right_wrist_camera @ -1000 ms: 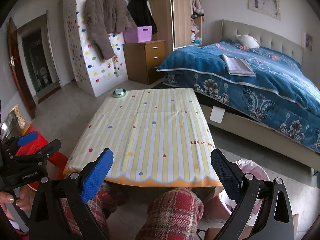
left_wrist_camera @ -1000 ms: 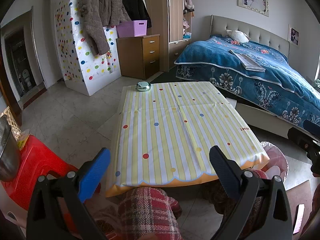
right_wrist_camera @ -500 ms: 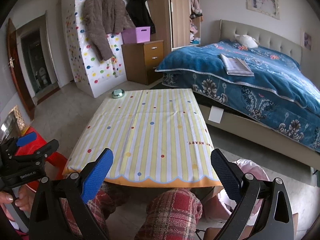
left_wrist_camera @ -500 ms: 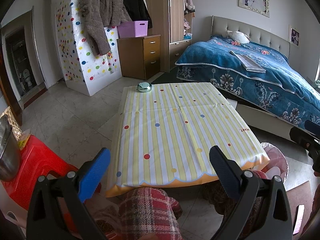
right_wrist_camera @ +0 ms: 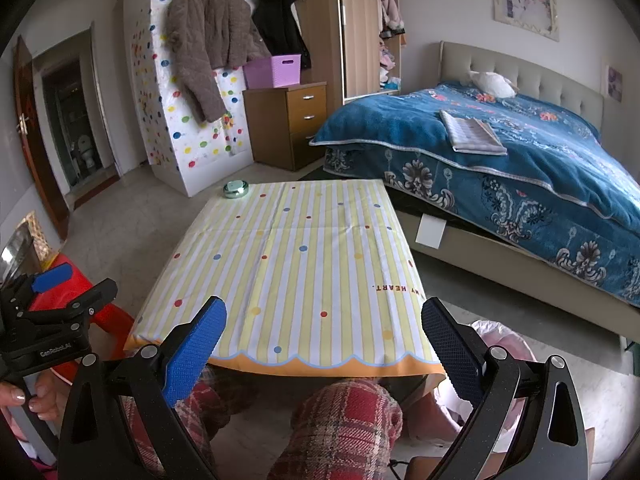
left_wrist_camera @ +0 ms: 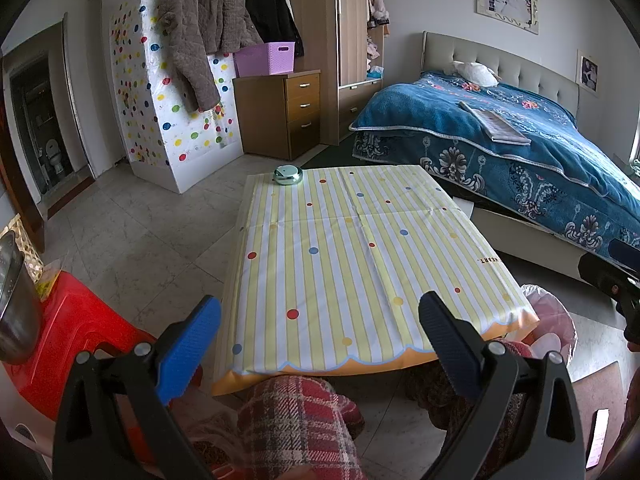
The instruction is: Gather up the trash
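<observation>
Left wrist view: the left gripper [left_wrist_camera: 320,340] fills the bottom of the frame with its blue-padded fingers [left_wrist_camera: 188,350] spread wide, gripping nothing and touching nothing, poised above the near edge of a low table [left_wrist_camera: 360,248] draped in a yellow-striped, dotted cloth. In the right wrist view the right gripper [right_wrist_camera: 324,344] stands equally wide and empty over the same scalloped edge, the person's plaid-trousered knees [right_wrist_camera: 340,420] showing beneath it. A small round metallic tin [left_wrist_camera: 287,175] sits alone at the far left corner of the table, just above centre frame, well apart from both tools. A pink-lined trash bag [left_wrist_camera: 552,320] gapes at lower right, just beside the table's near right corner, with pale contents inside that are too indistinct to name. A red plastic stool [left_wrist_camera: 72,336] stands at lower left. A blue-covered bed [right_wrist_camera: 520,160] spans the right side.
</observation>
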